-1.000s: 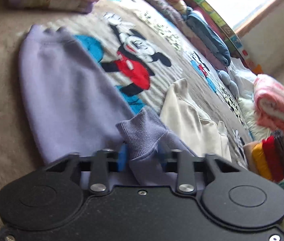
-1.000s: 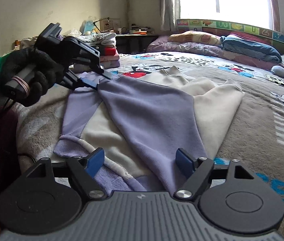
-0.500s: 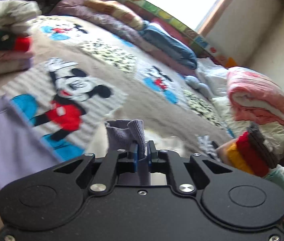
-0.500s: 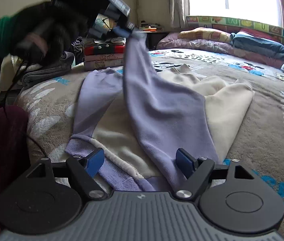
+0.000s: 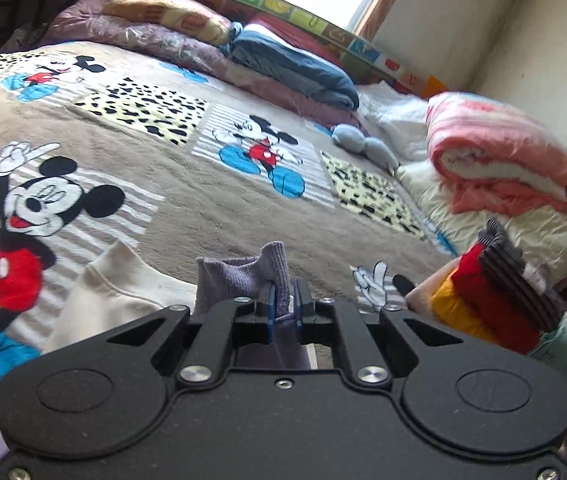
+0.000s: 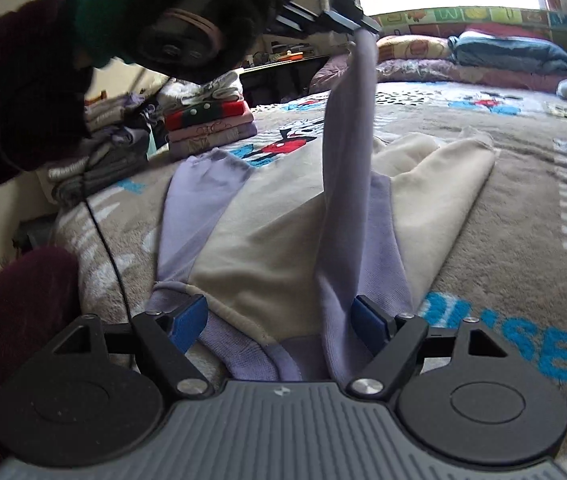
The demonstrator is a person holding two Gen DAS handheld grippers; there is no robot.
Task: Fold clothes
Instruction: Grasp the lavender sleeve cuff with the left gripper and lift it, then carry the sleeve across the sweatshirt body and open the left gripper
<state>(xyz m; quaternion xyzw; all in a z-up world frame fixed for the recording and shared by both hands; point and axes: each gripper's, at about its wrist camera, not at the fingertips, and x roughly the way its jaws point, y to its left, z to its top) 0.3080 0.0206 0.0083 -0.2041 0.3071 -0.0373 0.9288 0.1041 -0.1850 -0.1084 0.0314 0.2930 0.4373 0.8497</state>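
A cream and lavender sweatshirt (image 6: 283, 248) lies flat on the Mickey Mouse blanket (image 6: 515, 240). My left gripper (image 5: 284, 312) is shut on the ribbed lavender sleeve cuff (image 5: 243, 276) and holds it high above the bed. In the right wrist view the left gripper (image 6: 363, 26) is at the top and the lavender sleeve (image 6: 347, 152) hangs taut from it down to the sweatshirt. My right gripper (image 6: 279, 318) is open, low over the sweatshirt's lavender hem (image 6: 251, 356), with the sleeve's base by its right finger (image 6: 369, 318).
Folded clothes stacks stand at the bed's left edge (image 6: 207, 124) and at the right (image 5: 495, 292). A rolled pink blanket (image 5: 499, 160), a blue quilt (image 5: 295, 64) and pillows line the far side under the window. A cable (image 6: 103, 232) hangs from the left hand.
My left gripper closed on the sleeve cuff and lifted it up and across over the sweatshirt, stretching the sleeve taut. My right gripper stayed open over the hem.
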